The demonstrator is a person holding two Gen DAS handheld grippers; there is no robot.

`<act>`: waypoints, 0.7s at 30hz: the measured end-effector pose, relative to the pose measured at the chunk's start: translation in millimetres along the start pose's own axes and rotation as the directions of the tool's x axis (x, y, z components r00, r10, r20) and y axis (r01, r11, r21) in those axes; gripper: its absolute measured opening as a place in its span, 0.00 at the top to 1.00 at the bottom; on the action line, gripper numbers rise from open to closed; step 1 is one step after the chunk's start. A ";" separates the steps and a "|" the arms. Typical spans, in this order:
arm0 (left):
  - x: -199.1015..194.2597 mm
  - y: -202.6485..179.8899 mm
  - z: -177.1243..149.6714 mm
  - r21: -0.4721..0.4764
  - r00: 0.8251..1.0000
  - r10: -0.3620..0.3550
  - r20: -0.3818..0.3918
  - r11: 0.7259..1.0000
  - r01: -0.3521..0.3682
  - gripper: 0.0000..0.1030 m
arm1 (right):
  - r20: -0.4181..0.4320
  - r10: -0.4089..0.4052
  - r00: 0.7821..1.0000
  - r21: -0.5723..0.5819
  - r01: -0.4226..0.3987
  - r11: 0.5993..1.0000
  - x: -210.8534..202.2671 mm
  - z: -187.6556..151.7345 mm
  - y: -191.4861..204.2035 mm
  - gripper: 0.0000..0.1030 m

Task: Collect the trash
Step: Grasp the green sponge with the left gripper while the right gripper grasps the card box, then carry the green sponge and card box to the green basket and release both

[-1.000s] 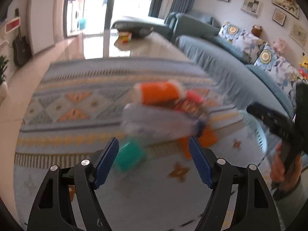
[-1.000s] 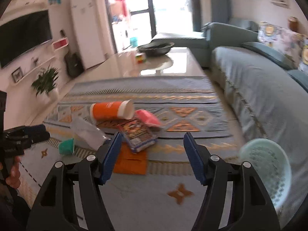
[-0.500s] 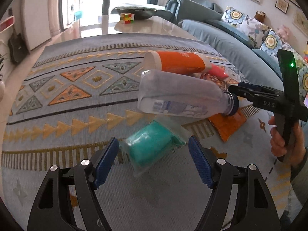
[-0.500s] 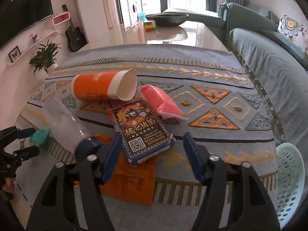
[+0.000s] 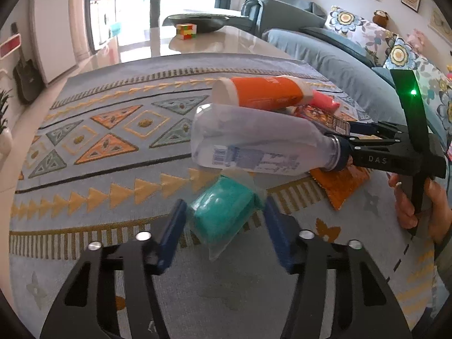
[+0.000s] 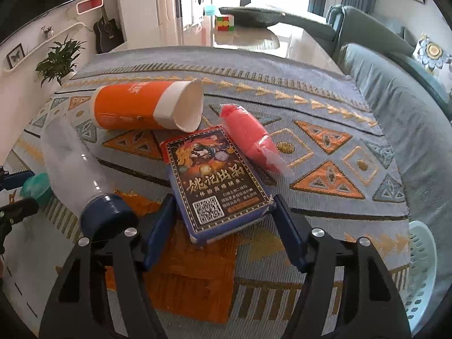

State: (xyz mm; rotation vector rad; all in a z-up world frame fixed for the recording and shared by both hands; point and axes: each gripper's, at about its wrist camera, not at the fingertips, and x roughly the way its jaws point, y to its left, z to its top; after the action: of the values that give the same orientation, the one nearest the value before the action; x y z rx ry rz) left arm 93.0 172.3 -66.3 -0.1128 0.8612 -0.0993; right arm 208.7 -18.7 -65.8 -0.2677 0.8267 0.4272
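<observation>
Trash lies on a patterned rug. My left gripper (image 5: 224, 223) is open with its blue fingers on either side of a teal wrapped packet (image 5: 221, 214). Behind it lie a clear plastic bottle (image 5: 254, 144) and an orange paper cup (image 5: 262, 91). My right gripper (image 6: 221, 221) is open around the near end of a dark printed box (image 6: 214, 180), which rests on an orange wrapper (image 6: 192, 271). The bottle's blue cap (image 6: 106, 214) is just left of the right gripper. A pink packet (image 6: 251, 137) and the cup (image 6: 147, 108) lie beyond the box.
A pale green basket (image 6: 421, 271) stands at the rug's right edge by the blue sofa (image 6: 401, 107). A glossy table (image 6: 254, 38) with a colour cube and a dark bowl is behind the rug. A plant (image 6: 60, 58) and a guitar stand at left.
Both grippers have moved forward and down toward the rug. The left fingers now flank the teal packet; the right fingers now flank the box. Both stay open.
</observation>
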 end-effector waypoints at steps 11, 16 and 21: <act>-38.6 -5.4 3.7 -0.050 0.989 -0.064 0.131 0.996 0.072 0.60 | 0.091 0.011 0.996 0.096 -0.020 0.995 -56.5 -18.6 -7.1 0.40; -63.9 -12.5 14.1 -0.062 0.971 -0.097 0.218 0.992 0.113 0.60 | 0.156 0.001 0.988 0.145 -0.024 0.989 -98.1 -25.8 -17.5 0.40; -84.0 -47.7 31.6 -0.022 0.947 -0.157 0.280 0.985 0.170 0.60 | 0.217 -0.042 0.975 0.215 -0.005 0.977 -145.0 -37.3 -44.3 0.40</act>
State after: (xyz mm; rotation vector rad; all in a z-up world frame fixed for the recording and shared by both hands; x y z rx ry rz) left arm 60.7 138.2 23.7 -0.2364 0.5722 -0.2143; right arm 118.1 -110.3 22.4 -0.0260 0.6452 0.3394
